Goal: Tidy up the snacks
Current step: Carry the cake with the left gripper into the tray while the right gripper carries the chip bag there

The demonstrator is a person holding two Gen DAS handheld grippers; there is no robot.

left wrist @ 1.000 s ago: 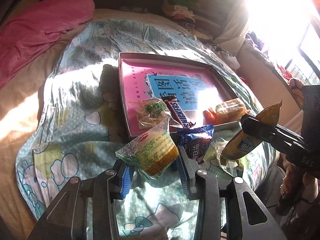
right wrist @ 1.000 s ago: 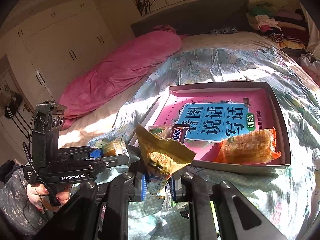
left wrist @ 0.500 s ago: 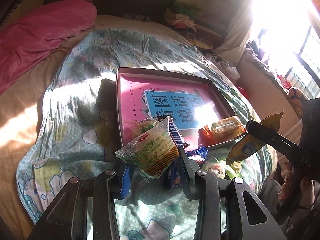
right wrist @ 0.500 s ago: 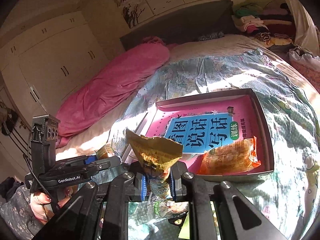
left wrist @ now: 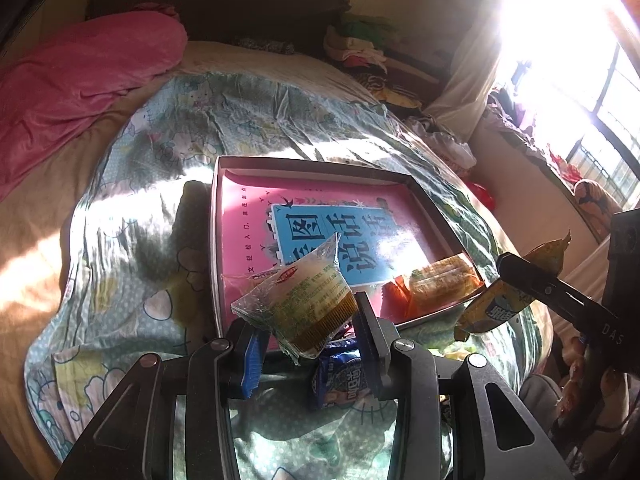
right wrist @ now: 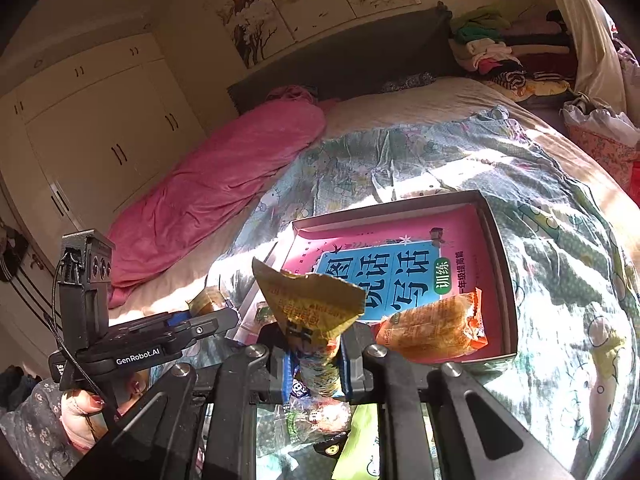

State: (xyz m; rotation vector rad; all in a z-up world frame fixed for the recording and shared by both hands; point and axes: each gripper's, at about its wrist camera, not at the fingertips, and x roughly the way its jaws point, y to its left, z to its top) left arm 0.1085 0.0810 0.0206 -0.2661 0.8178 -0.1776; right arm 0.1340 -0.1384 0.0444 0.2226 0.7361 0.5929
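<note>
Since the earlier frame both grippers have lifted their packets higher above the bed. Left gripper [left wrist: 308, 338] is clamped on a clear-wrapped yellow cake packet [left wrist: 300, 304]; right gripper [right wrist: 314, 364] is fully closed on a crumpled yellow foil packet [right wrist: 310, 308]. At 12 o'clock lies the grey-rimmed tray [left wrist: 214, 264], holding an orange wafer packet [left wrist: 436, 280].

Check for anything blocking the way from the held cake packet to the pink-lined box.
Nothing visible does. The cake packet is clamped in the left gripper just short of the box, whose near-left floor looks free; the orange packet lies right.
</note>
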